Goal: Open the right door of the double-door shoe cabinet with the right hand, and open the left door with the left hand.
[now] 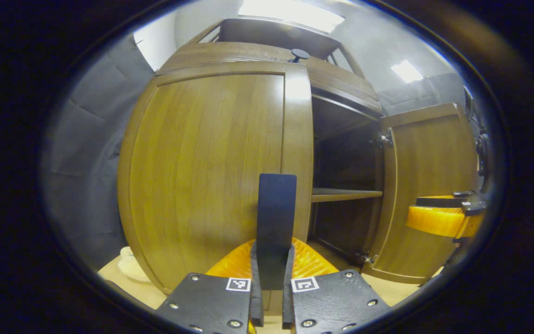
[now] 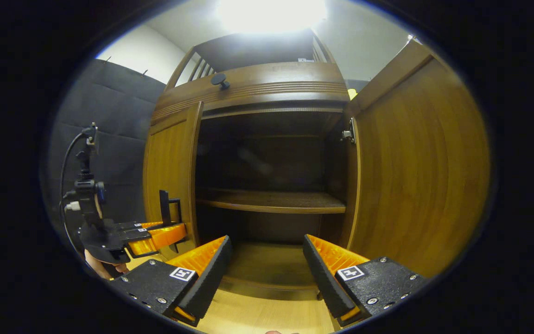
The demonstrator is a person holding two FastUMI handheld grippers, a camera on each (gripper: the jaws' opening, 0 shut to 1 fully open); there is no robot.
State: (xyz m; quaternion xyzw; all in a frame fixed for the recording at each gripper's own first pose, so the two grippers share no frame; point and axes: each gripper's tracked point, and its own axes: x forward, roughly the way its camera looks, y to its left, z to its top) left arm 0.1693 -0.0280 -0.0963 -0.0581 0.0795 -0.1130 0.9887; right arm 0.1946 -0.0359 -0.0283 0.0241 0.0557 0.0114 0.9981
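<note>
Left gripper view: left gripper [image 1: 274, 273] at the bottom, jaws nearly together, both fingers pressed on the left door's dark upright handle [image 1: 275, 218], which stands between them. Just behind the handle is the left door [image 1: 211, 176], shut or very nearly so, flush with the cabinet front. Past its right edge the shoe cabinet [image 1: 341, 93] interior is dark, with one shelf [image 1: 346, 195] across it. Farther right, the right door [image 1: 429, 185] is swung wide open, hinges showing on its inner edge. Right gripper [image 1: 448, 211] shows at the right edge, in front of that open door; from here cannot tell if it touches the door. A pale object [image 1: 130, 266] sits on the floor by the cabinet's lower left corner, too blurred to name. A small dark knob [image 1: 299, 54] sits on the cabinet top.

Right gripper view: right gripper [image 2: 267, 269] at the bottom, jaws spread wide, holding nothing. It faces the open right half of the cabinet; floor board and shelf [image 2: 271, 200] lie beyond. Open right door [image 2: 415, 176] stands on the right, clear of the fingers. On the left, the left gripper [image 2: 167, 227] is at the left door's [image 2: 169, 171] handle, a hand [image 2: 102, 266] under it.
</note>
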